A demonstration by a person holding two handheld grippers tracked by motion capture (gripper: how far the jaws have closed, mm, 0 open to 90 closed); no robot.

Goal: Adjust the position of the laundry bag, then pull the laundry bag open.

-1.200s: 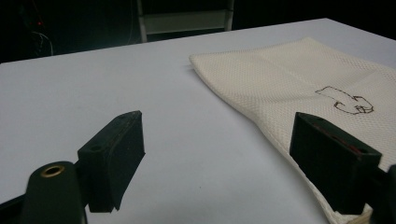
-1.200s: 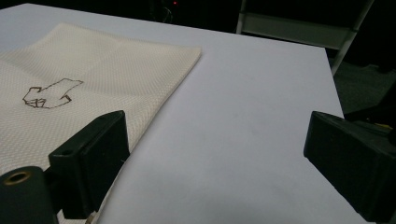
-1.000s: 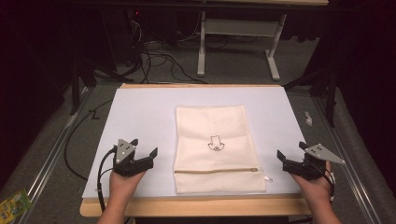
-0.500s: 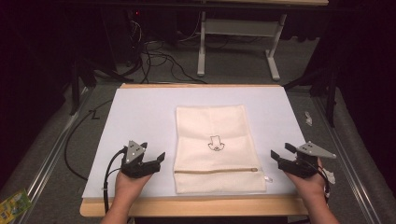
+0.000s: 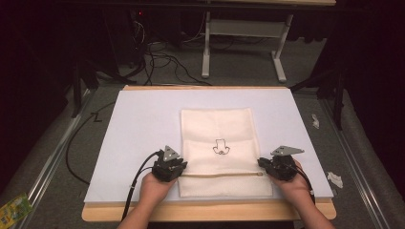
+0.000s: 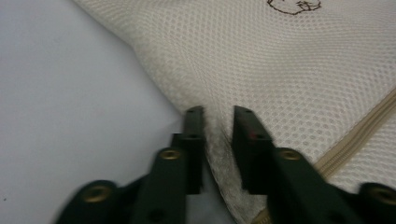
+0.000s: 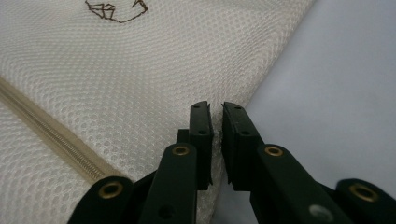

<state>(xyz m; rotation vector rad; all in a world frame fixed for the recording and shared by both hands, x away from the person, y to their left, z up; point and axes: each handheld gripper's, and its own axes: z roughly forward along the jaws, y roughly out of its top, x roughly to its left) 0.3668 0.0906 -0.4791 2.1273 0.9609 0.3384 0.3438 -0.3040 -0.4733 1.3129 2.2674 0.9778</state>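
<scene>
A cream mesh bag point(image 5: 217, 126) lies flat on the pale mat point(image 5: 138, 119), with a small brown drawing point(image 5: 220, 148) on it and a zipper point(image 5: 222, 174) across its near end. My left gripper point(image 5: 179, 167) sits at the bag's left edge by the zipper's end. In the left gripper view the jaws point(image 6: 217, 112) stand a little apart, straddling the mesh bag's point(image 6: 289, 65) edge. My right gripper point(image 5: 263, 164) is at the bag's right edge. Its jaws point(image 7: 215, 106) are almost together, pinching the rim of the mesh bag point(image 7: 93, 79).
The mat covers a wooden table point(image 5: 205, 212) whose near edge is just behind my hands. A black cable point(image 5: 136, 183) trails from the left gripper. Desk legs point(image 5: 206, 47) and cords lie on the floor beyond, with paper scraps point(image 5: 334, 179) at the right.
Both hands have moved inward from the mat's sides to the bag's left and right edges at zipper height. The bag has not shifted.
</scene>
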